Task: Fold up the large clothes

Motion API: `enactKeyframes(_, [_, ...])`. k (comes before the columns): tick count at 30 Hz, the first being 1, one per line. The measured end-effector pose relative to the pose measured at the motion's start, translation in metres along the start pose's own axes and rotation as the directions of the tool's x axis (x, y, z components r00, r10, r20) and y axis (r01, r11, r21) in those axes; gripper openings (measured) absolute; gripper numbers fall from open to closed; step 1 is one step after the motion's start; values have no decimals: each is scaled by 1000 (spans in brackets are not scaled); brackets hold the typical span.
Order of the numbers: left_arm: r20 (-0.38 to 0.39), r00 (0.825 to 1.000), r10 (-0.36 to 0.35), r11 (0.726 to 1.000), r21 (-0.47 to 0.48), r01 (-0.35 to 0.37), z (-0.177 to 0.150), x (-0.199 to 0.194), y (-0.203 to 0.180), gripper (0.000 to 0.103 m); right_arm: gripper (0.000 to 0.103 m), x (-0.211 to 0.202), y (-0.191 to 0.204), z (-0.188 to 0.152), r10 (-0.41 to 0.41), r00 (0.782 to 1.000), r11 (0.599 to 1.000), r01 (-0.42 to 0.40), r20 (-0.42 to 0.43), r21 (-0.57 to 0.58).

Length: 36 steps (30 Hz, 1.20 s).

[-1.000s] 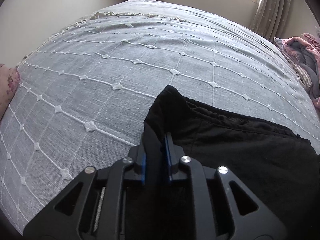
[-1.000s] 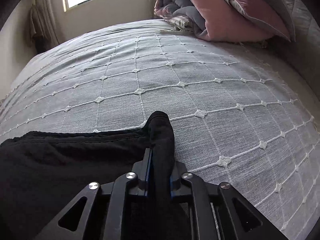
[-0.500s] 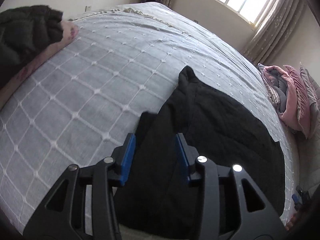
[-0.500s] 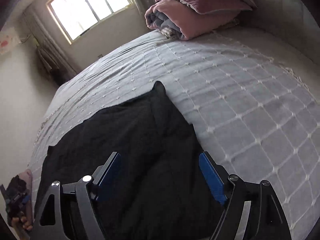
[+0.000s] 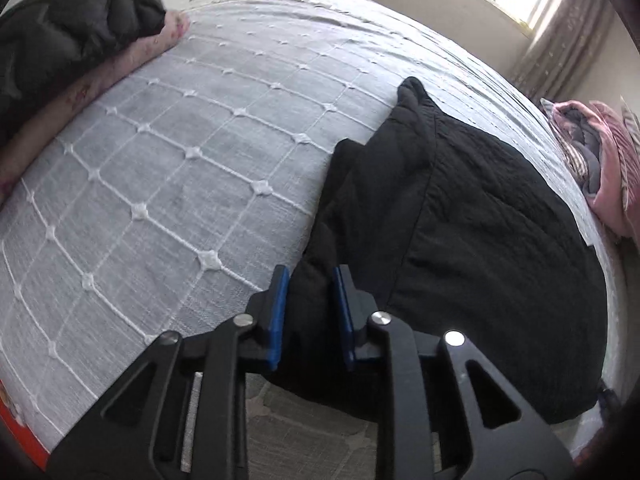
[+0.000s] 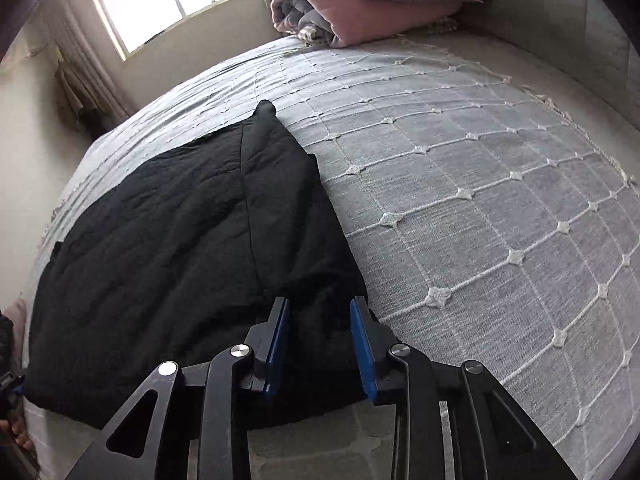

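1 blk garment (image 5: 480, 216), 2 claws (image 5: 308, 300).

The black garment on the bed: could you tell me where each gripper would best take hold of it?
Probably the black garment at its near corners by the bed edge, left gripper and right gripper each coming in low from the bedside; the open jaws already straddle that hem.

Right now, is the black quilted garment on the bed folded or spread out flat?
Folded over: the black quilted garment lies doubled on the grey bedspread, one layer's edge running across the other.

right hand-held gripper (image 6: 320, 308): jaws apart | black garment (image 6: 180, 240) flat on bedspread (image 6: 480, 200) (grey, gridded)
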<state>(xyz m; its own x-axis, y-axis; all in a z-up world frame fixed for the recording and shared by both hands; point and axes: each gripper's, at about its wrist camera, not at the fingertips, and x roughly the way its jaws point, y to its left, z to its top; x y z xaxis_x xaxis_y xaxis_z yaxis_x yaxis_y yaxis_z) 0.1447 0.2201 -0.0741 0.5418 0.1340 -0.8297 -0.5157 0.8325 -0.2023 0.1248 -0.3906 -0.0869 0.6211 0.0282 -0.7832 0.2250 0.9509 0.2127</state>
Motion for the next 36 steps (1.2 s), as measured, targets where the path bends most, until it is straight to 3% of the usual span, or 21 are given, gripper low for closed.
enactKeyframes(7, [16, 995, 101, 993, 55, -102, -9, 11, -4, 17, 30, 28, 13, 5, -49, 999, 994, 49, 2, -95])
enactKeyframes(12, [7, 994, 106, 993, 46, -106, -9, 9, 0, 16, 31, 39, 17, 10, -35, 999, 991, 37, 18, -127])
enactKeyframes(15, [12, 991, 131, 990, 57, -132, -12, 5, -1, 10, 31, 39, 24, 12, -50, 998, 987, 55, 34, -149])
enactKeyframes(18, [15, 999, 39, 997, 71, -40, -4, -6, 2, 9, 33, 38, 24, 13, -50, 997, 987, 57, 50, -148])
enactKeyframes(20, [9, 999, -38, 999, 15, 37, 5, -12, 13, 11, 33, 35, 17, 20, -21, 998, 995, 26, 54, -97])
enactKeyframes(21, [21, 998, -67, 997, -29, 68, 12, -14, 19, 18, 34, 32, 12, 23, -3, 998, 998, 8, 61, -68])
enactKeyframes(22, [34, 995, -96, 993, -64, 98, 20, -16, 23, 31, 41, 31, 7, 28, 23, 997, 999, -21, 70, -29])
enactKeyframes(23, [42, 992, -122, 989, -79, 125, 27, -16, 22, 38, 56, 31, 3, 31, 41, 997, 999, -41, 72, -2])
enactKeyframes(24, [49, 987, -152, 984, -83, 156, 34, -15, 19, 50, 64, 32, 1, 33, 55, 996, 998, -57, 71, 21])
enactKeyframes(25, [53, 982, -182, 980, -69, 185, 42, -12, 12, 52, 74, 36, -1, 36, 67, 996, 997, -70, 65, 43])
enactKeyframes(28, [67, 978, -196, 980, -30, 198, 62, 1, -13, 53, 74, 45, 3, 41, 80, 995, 996, -82, 54, 34])
enactKeyframes(31, [-28, 974, -225, 974, -42, 224, 73, 37, -33, 52, 73, 53, 15, 50, 65, 996, 998, -65, 56, -9])
enactKeyframes(33, [-49, 986, -156, 988, -25, 155, 74, 54, -42, 46, 69, 55, 18, 58, 61, 996, 998, -60, 70, -16])
enactKeyframes(34, [-53, 991, -124, 992, -10, 123, 73, 59, -45, 33, 59, 56, 21, 61, 76, 995, 997, -75, 68, -22])
enactKeyframes(35, [-57, 992, -114, 994, -4, 114, 72, 61, -47, 28, 39, 61, 24, 66, 81, 995, 996, -79, 57, -32])
enactKeyframes(36, [-51, 992, -118, 993, 5, 118, 71, 59, -50, 16, 28, 66, 28, 70, 66, 997, 997, -64, 47, -46])
